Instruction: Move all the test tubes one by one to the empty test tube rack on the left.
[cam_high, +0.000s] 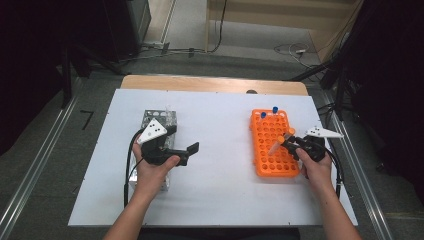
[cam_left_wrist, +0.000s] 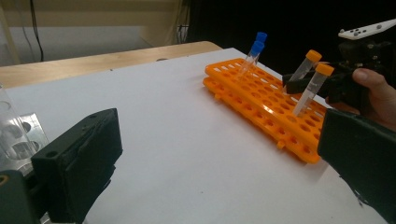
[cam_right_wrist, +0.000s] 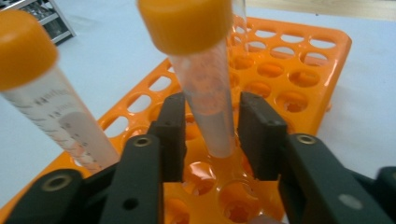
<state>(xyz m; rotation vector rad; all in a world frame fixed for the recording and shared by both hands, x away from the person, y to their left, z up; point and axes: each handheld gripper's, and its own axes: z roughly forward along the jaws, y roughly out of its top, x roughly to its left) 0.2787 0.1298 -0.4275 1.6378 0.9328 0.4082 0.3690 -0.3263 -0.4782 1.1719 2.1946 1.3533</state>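
An orange tube rack (cam_high: 267, 131) lies on the right of the white table. My right gripper (cam_right_wrist: 210, 126) reaches over its near right part, and its jaws straddle a leaning, orange-capped clear tube (cam_right_wrist: 205, 88) whose foot sits in a rack hole. The left pad is against the tube and a thin gap shows at the right pad. A second orange-capped tube (cam_right_wrist: 56, 107) stands just beside it. From the left gripper view both tubes (cam_left_wrist: 310, 88) lean in the rack (cam_left_wrist: 261, 98). My left gripper (cam_high: 182, 140) hovers left of centre, jaws wide apart and empty.
Two blue-capped tubes (cam_high: 270, 111) stand at the rack's far end. A grey metal rack (cam_high: 160, 117) sits under the left hand near the table's left side. White tabletop (cam_high: 220, 150) stretches between the two racks. Cables trail from both grippers.
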